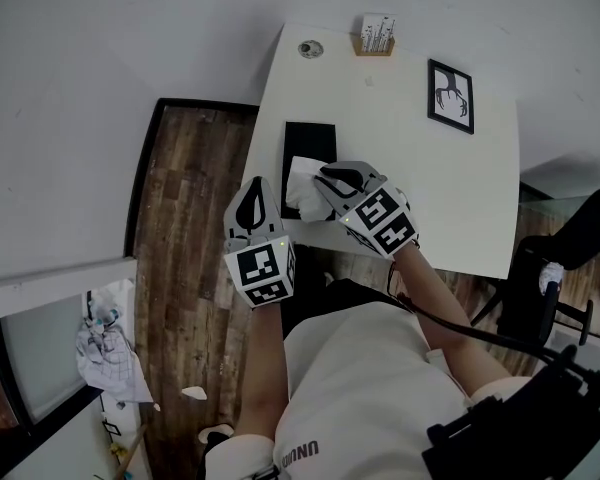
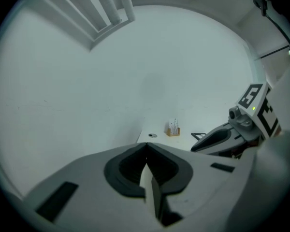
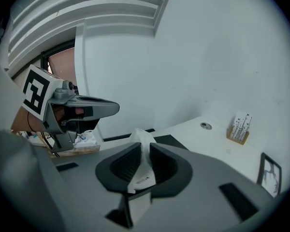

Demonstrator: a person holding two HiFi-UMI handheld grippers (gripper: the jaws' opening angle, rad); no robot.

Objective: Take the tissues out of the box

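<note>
Right claw: clamped on crumpled white paper tissue standing out of flat black box just beneath, on white table. Left claw: shut, empty, alongside. Likely to lift unheld box or tear tissue if pulled sharply.

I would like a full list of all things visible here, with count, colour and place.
table: one, white, centre
box: one, black, near table edge
tissue: one, white, rising from the box
picture frame: one, black, right part of the table
card holder: one, wooden, far table edge
chair: one, black, right of the table
left gripper: one, grey, shut, empty, left of the box
right gripper: one, grey, shut on the tissue
</note>
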